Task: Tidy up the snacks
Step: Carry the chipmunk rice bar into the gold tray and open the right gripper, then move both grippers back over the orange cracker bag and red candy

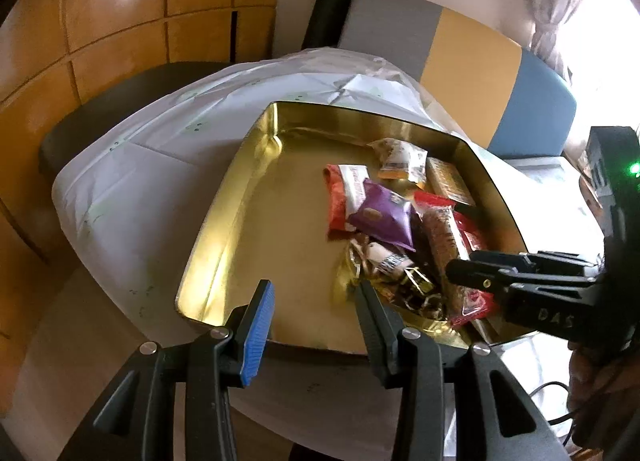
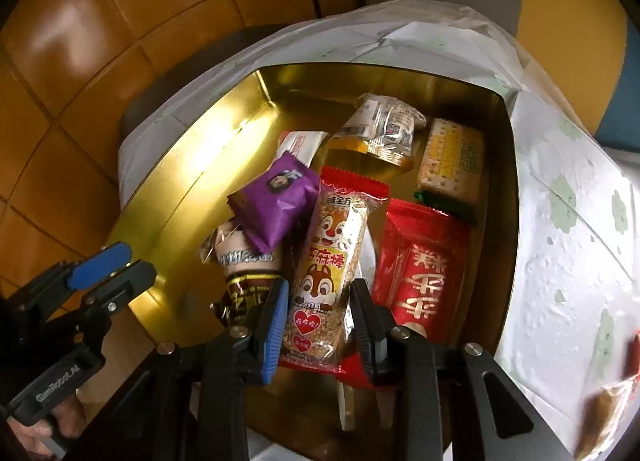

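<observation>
1. Bench [image 1: 120, 189], under a white cloth with faint green flowers; it carries the tin.
2. Gold tin [image 1: 256, 197], open, shiny inside, sits on the cloth. Its left half is bare floor; all snacks are heaped toward the right wall.
3. My left hand-held gripper [image 1: 312, 325] hovers at the tin's near rim, fingers spread wide, nothing between them. Blue pad faces inward on the left finger.
4. My right hand-held gripper [image 2: 318, 325] reaches into the tin over the heap. Its fingers straddle the near end of the squirrel bar, one on each side; whether the pads press it, I cannot tell.
5. Squirrel-print sesame bar [image 2: 336, 253], long, clear wrapper with red ends, lies lengthwise on top of the heap.
6. Red packet with gold characters [image 2: 428, 269], just right of the bar.
7. Purple packet [image 2: 276, 201], left of the bar, resting on a brown-wrapped sweet.
8. Cracker pack [image 2: 452, 161], by the far right wall.
9. Clear-wrapped snack [image 2: 384, 129], far end, beside the crackers.
</observation>
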### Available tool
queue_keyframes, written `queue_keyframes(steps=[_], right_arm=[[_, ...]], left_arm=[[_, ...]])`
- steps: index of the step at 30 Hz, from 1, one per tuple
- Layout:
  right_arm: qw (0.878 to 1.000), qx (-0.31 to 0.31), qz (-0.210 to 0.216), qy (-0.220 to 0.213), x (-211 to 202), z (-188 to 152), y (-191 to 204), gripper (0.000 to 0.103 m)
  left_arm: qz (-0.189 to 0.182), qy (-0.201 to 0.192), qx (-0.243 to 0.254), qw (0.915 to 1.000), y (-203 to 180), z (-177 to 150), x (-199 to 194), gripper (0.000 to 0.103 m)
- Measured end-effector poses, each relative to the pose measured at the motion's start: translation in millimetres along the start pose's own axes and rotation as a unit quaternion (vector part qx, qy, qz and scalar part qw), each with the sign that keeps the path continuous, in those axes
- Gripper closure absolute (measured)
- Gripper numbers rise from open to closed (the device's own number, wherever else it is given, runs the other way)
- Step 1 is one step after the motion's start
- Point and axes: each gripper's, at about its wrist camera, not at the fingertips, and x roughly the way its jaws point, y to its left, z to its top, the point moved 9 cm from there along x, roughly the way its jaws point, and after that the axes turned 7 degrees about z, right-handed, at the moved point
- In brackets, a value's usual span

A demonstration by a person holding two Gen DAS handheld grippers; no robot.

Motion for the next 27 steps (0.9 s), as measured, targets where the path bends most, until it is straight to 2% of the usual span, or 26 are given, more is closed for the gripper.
queue_keyframes(steps=[4, 7, 10, 19, 22, 27], right_arm=[[1.000, 0.007, 0.004, -0.014, -13, -3, -3, 0.068], [0.999, 0.021, 0.011, -0.030, -28, -6, -8, 0.057], [0.999, 0.021, 0.005, -0.043, -44, -9, -12, 0.057], [0.996, 0.015, -0.052, -0.077, -98, -26, -48, 0.057], [0.993, 0.028, -0.076, -0.082, -117, -36, -73, 0.052], [0.985, 0.063, -0.134, -0.087, -151, -57, -126, 0.049]], left_arm=[[-0.003, -0.004, 0.013, 0.9999, -7, 0, -4, 0.060], [-0.005, -0.007, 0.020, 0.9998, -12, 0, -7, 0.060], [-0.007, -0.009, 0.026, 0.9996, -18, 0, -10, 0.060], [-0.018, -0.019, 0.054, 0.9982, -38, 1, -21, 0.060], [-0.023, -0.021, 0.067, 0.9973, -48, 0, -25, 0.060], [-0.036, -0.025, 0.090, 0.9950, -68, -1, -29, 0.060]])
